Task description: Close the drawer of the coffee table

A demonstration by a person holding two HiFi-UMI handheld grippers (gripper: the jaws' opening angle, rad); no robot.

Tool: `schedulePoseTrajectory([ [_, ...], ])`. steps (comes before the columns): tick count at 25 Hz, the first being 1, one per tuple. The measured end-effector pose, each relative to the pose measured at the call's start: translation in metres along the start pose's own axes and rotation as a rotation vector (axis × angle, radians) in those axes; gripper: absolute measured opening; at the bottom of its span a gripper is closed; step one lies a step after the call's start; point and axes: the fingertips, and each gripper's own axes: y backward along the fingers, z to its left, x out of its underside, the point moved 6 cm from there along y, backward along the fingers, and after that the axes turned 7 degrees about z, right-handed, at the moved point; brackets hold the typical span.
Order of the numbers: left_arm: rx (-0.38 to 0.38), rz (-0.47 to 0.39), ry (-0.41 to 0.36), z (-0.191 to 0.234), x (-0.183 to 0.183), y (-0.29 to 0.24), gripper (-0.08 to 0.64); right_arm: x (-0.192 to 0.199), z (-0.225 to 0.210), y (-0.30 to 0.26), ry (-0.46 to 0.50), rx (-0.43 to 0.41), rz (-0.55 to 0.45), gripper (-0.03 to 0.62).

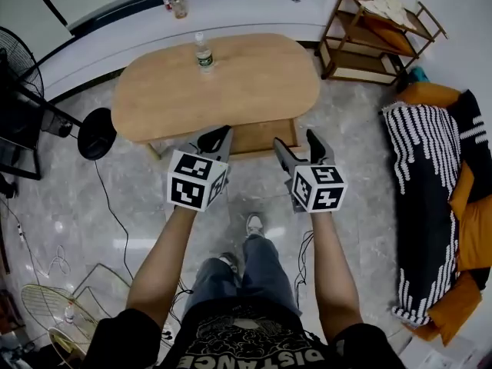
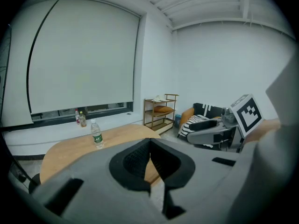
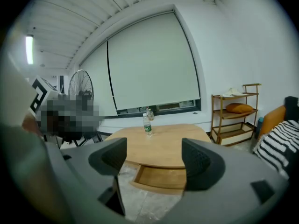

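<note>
An oval wooden coffee table (image 1: pixel 231 83) stands on the tiled floor with a water bottle (image 1: pixel 203 52) on top. Its drawer (image 1: pixel 260 138) juts out open from the near side; the right gripper view shows the drawer (image 3: pixel 161 177) with nothing inside. My left gripper (image 1: pixel 217 140) hovers over the drawer's left end, apart from it. Its jaws are shut with nothing between them (image 2: pixel 150 149). My right gripper (image 1: pixel 300 147) hangs near the drawer's right corner. Those jaws stand wide open (image 3: pixel 156 160) and frame the table (image 3: pixel 161 146) and the bottle (image 3: pixel 147 125).
A wooden shelf unit (image 1: pixel 377 37) stands at the back right. A sofa with a striped blanket (image 1: pixel 430 183) runs along the right. A fan base (image 1: pixel 97 133) and a floor cable (image 1: pixel 115 221) lie to the left. Two bottles (image 1: pixel 173 2) sit on the window sill.
</note>
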Motion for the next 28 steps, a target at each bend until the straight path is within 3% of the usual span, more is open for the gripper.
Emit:
schedulePoseTrajectory([
  [9,-0.062,-0.034,0.025,0.029,0.058,-0.066,0.002,0.052,-0.022,-0.071,0.053,-0.036,-0.011,0.351],
  [21,-0.05,-0.069,0.006,0.032,0.226,-0.138,0.002,0.193,-0.025,-0.149,0.064,-0.036,-0.094,0.353],
  [28,-0.055,-0.084,-0.014,0.035,0.293,-0.155,0.002,0.256,-0.018,-0.173,0.064,-0.012,-0.133,0.353],
])
